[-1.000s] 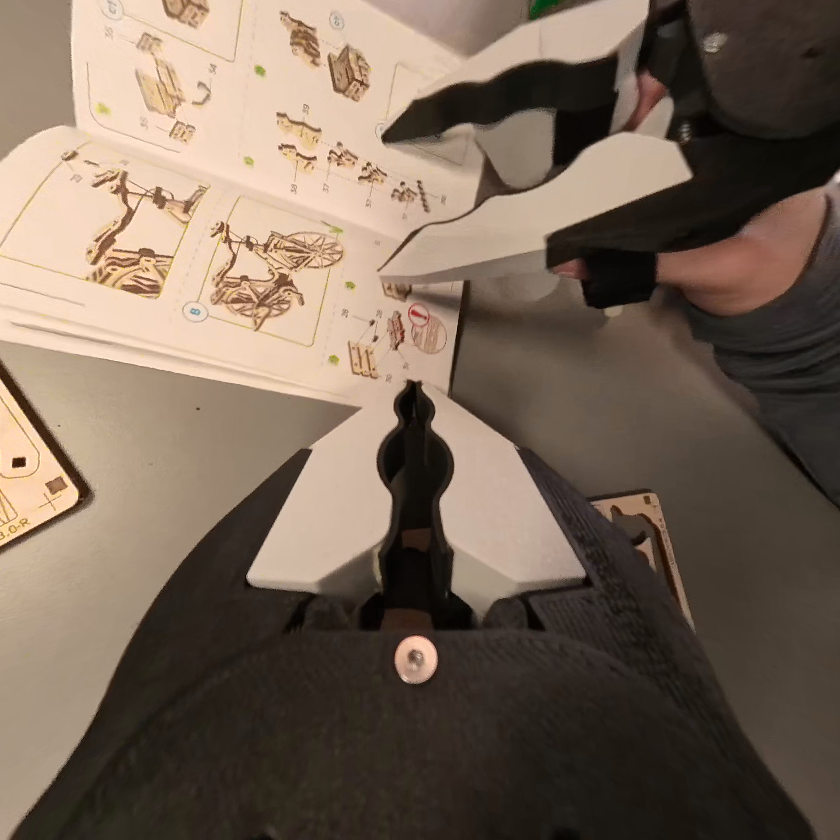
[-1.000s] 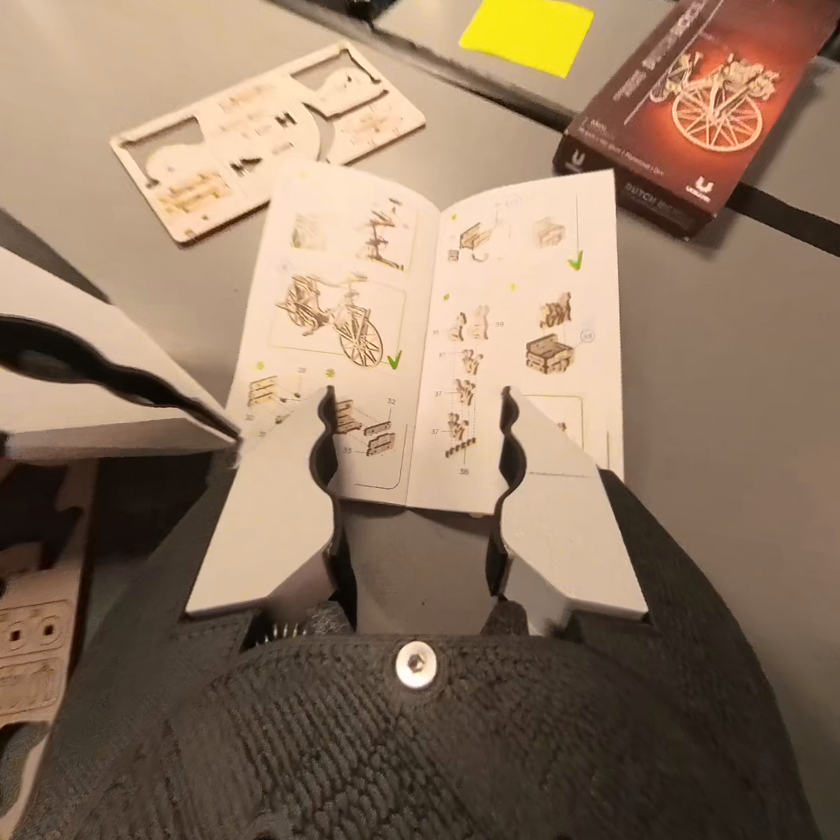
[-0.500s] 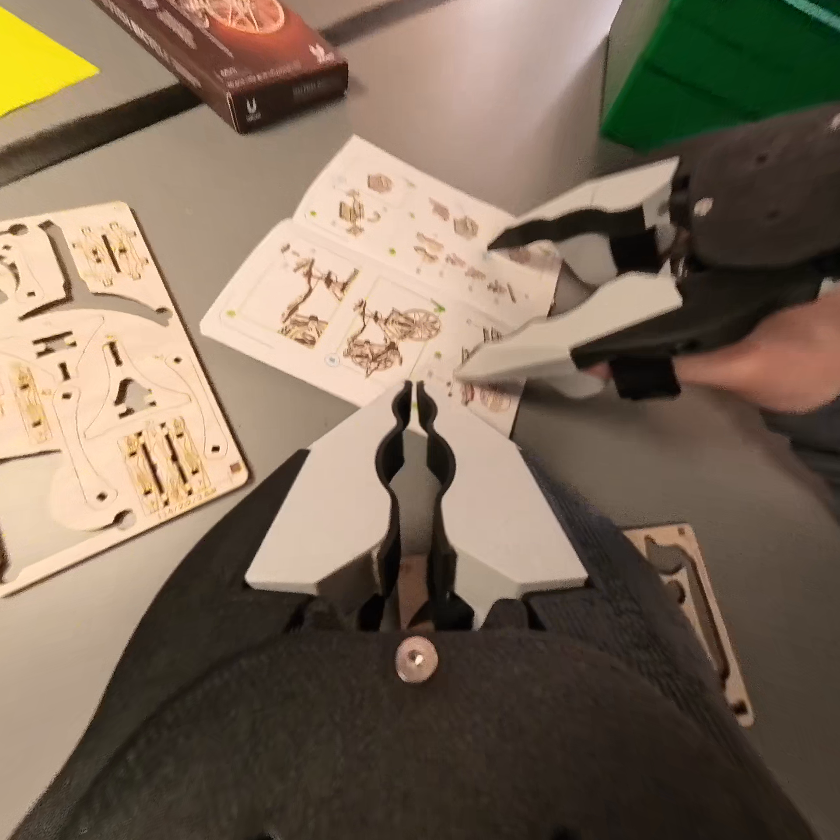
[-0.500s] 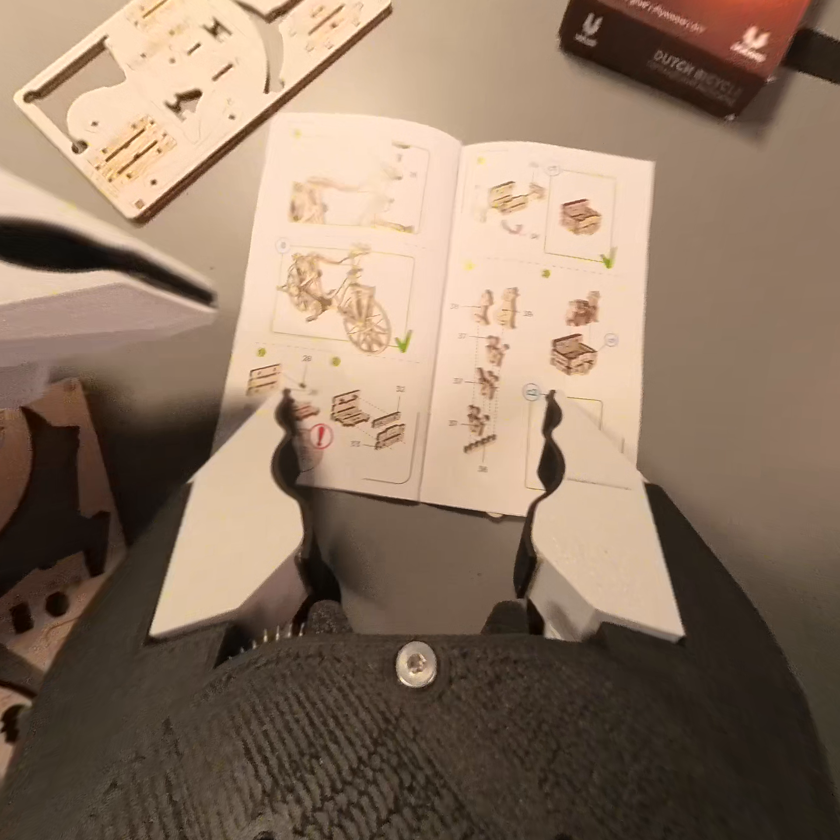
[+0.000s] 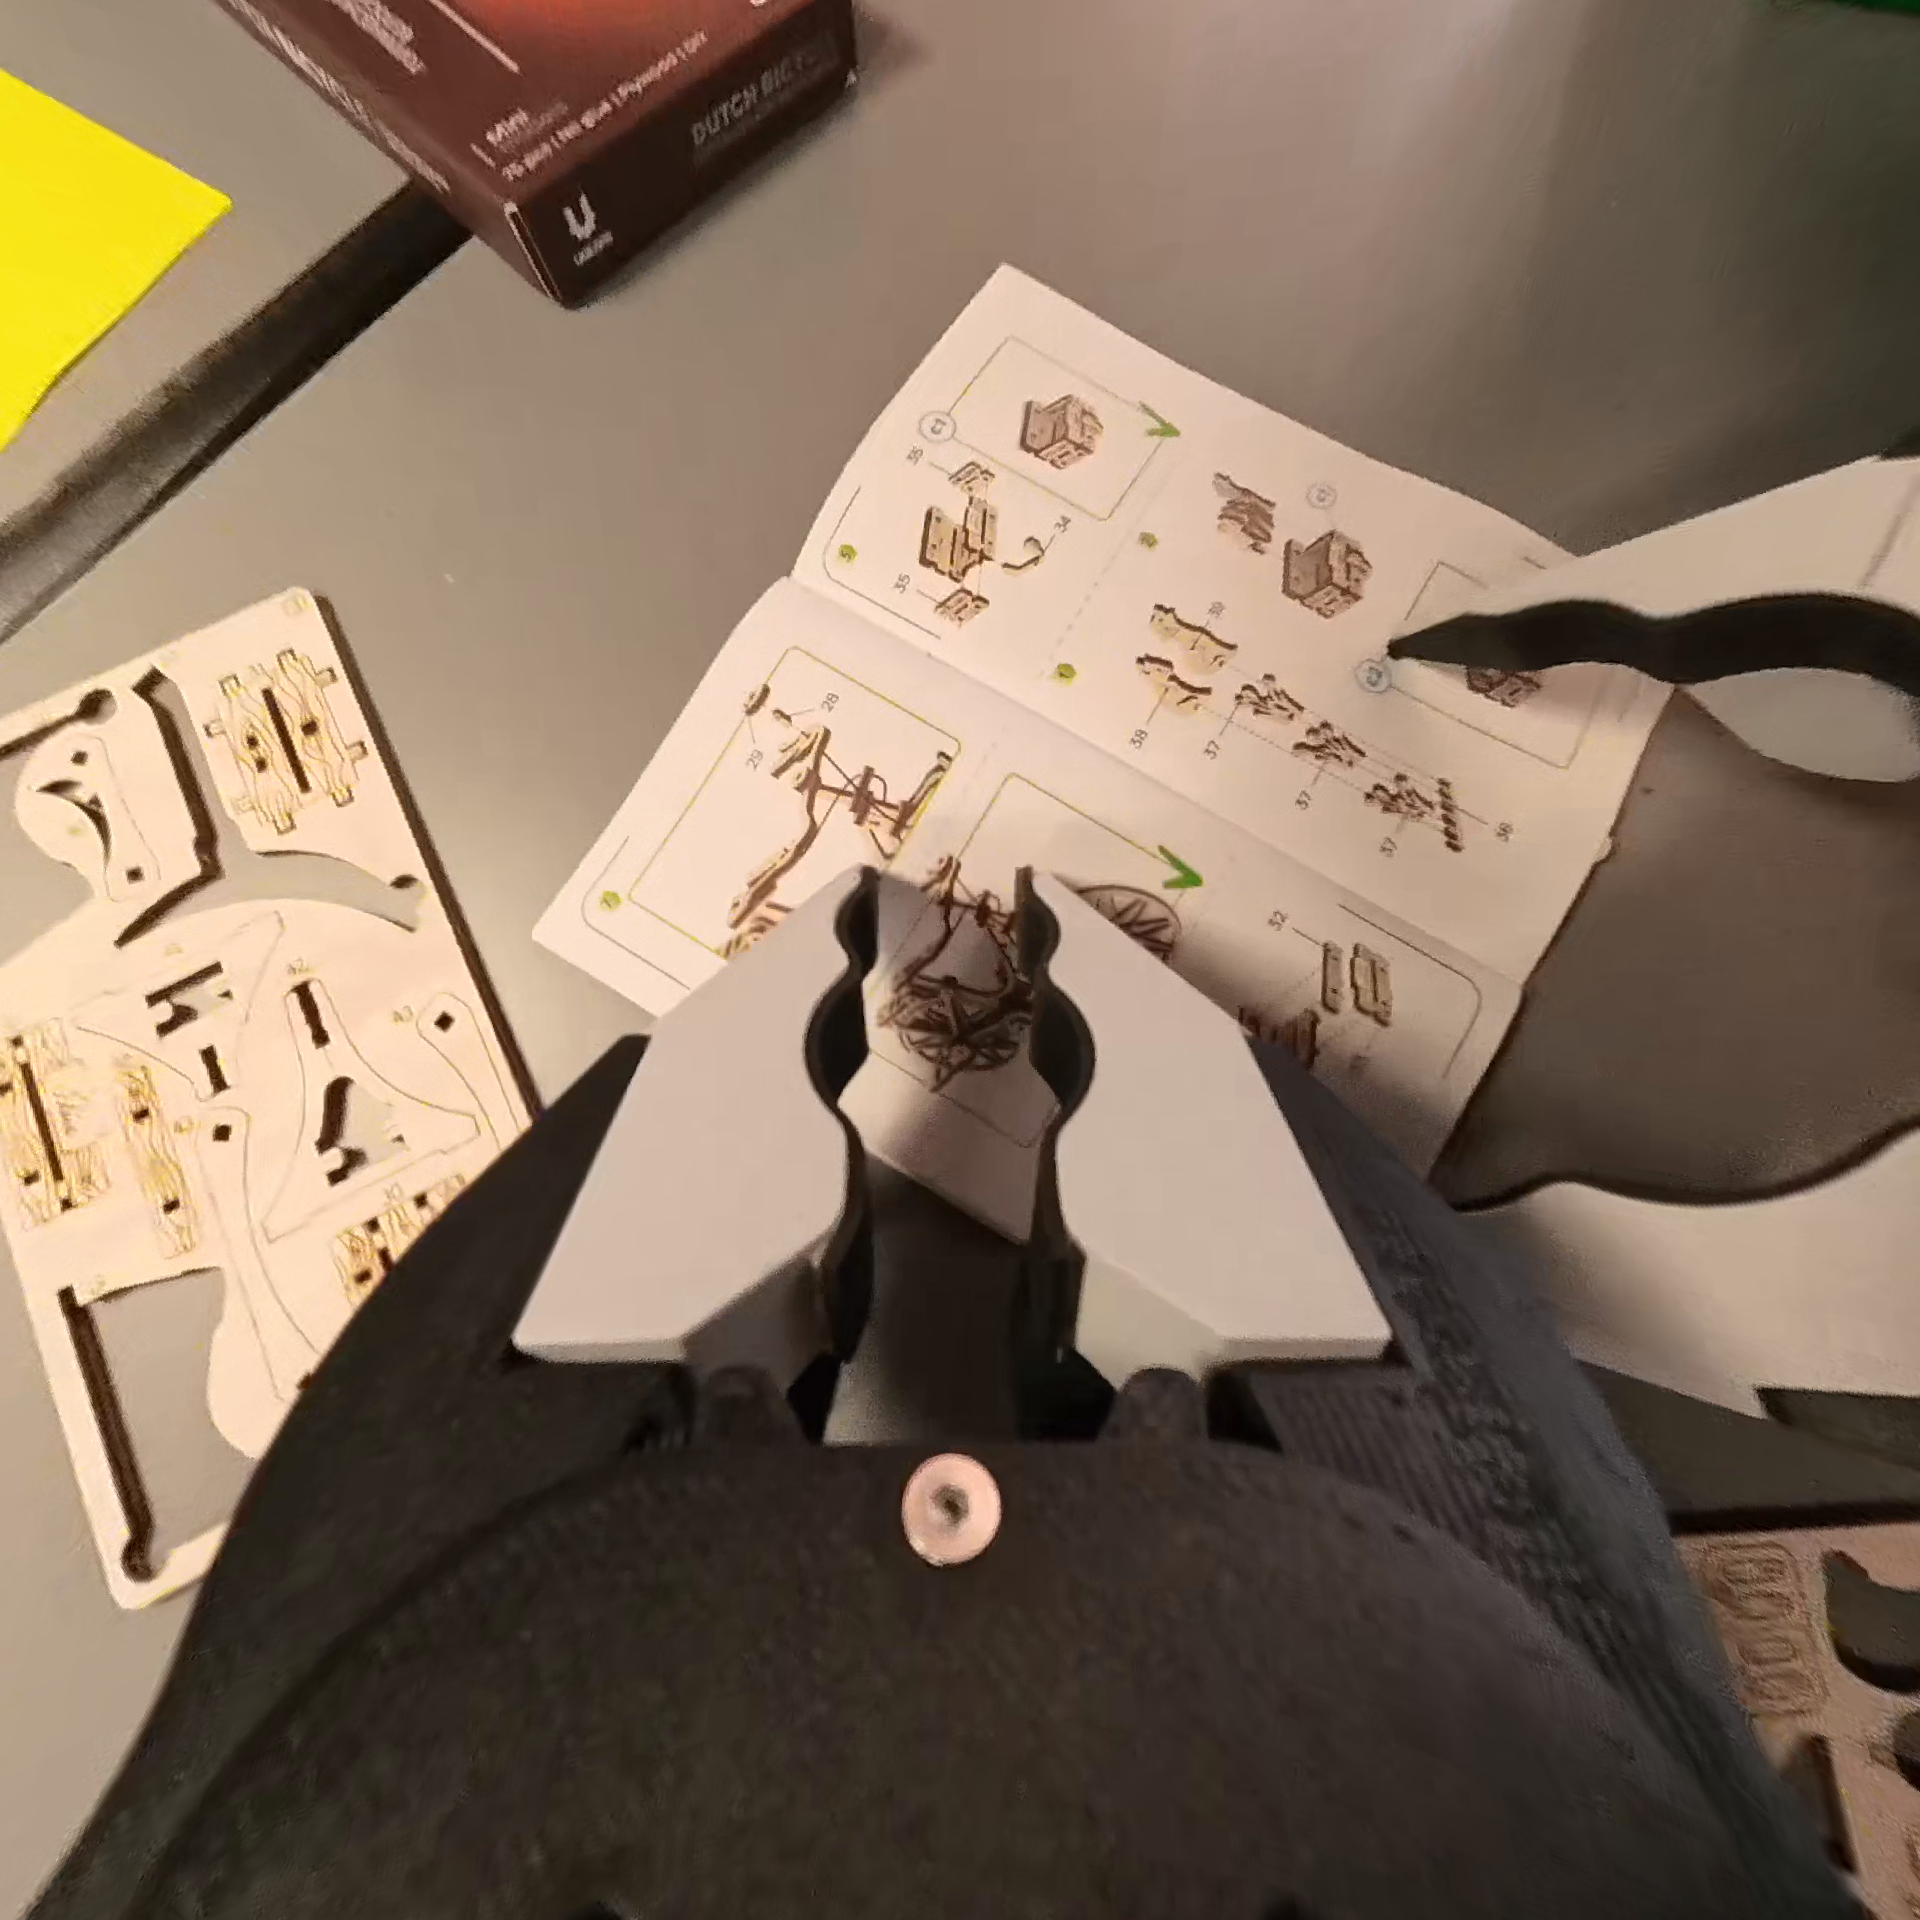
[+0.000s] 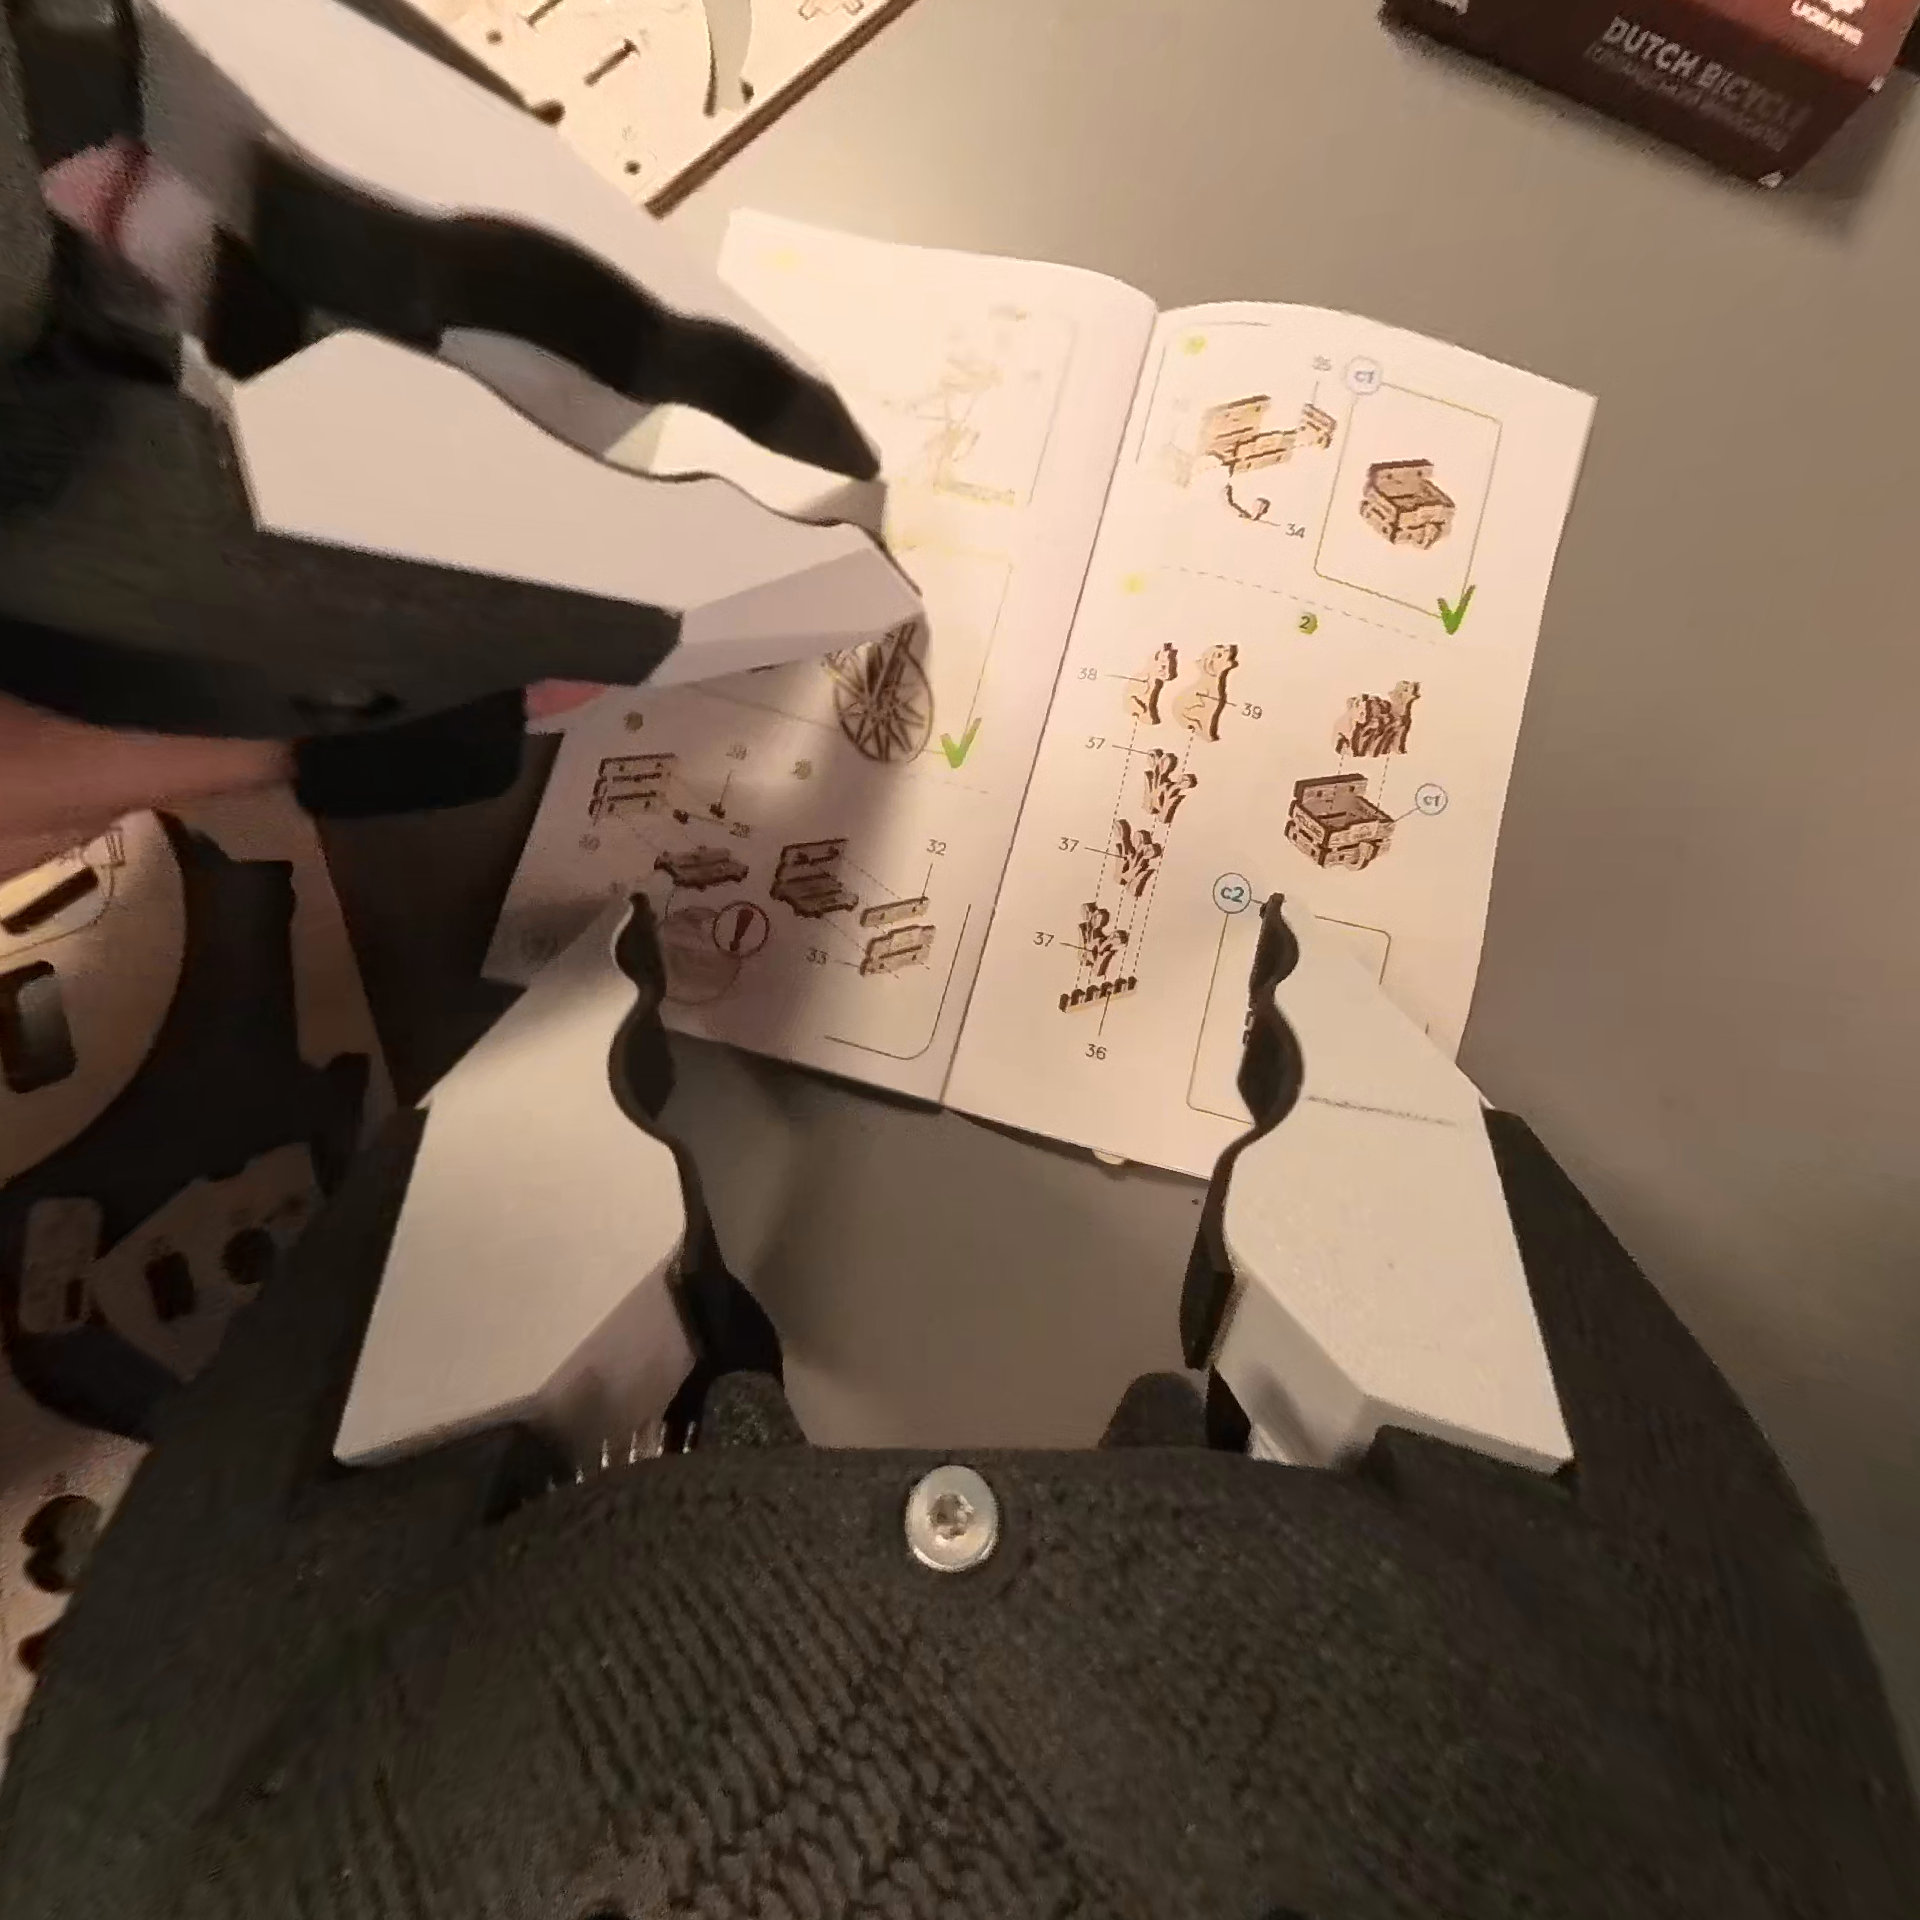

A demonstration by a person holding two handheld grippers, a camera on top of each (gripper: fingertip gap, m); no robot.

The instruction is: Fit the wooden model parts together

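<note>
The wooden model parts are still sitting in their flat, pale plywood sheet point(image 5: 208, 1039), which lies on the grey table point(image 5: 623, 499) to the left of the open white paper booklet with drawings point(image 5: 1091, 675). Some holes in that sheet are empty, so a few pieces may be out already, but no loose piece and no built part shows anywhere. A second wooden sheet point(image 6: 135, 1195), with many cut-out gaps, lies by the near left corner of the booklet point(image 6: 1195, 727).

The left gripper point(image 5: 948, 883), with grey fingers and black pads, hangs over the near edge of the booklet. Its fingers are a little apart and hold nothing. The right gripper point(image 6: 956, 904) hangs over the bottom of the booklet. Its fingers are wide apart and also hold nothing.

A dark brown cardboard box point(image 5: 623, 135) lies on the table behind the booklet, and a bright yellow sheet of paper point(image 5: 73, 239) lies far to the left.

It looks like the job has hardly begun. Both grippers seem to be over the pictures for looking, not for building. What is left is almost everything: pick pieces out of the sheets, line them up, and push them together.
</note>
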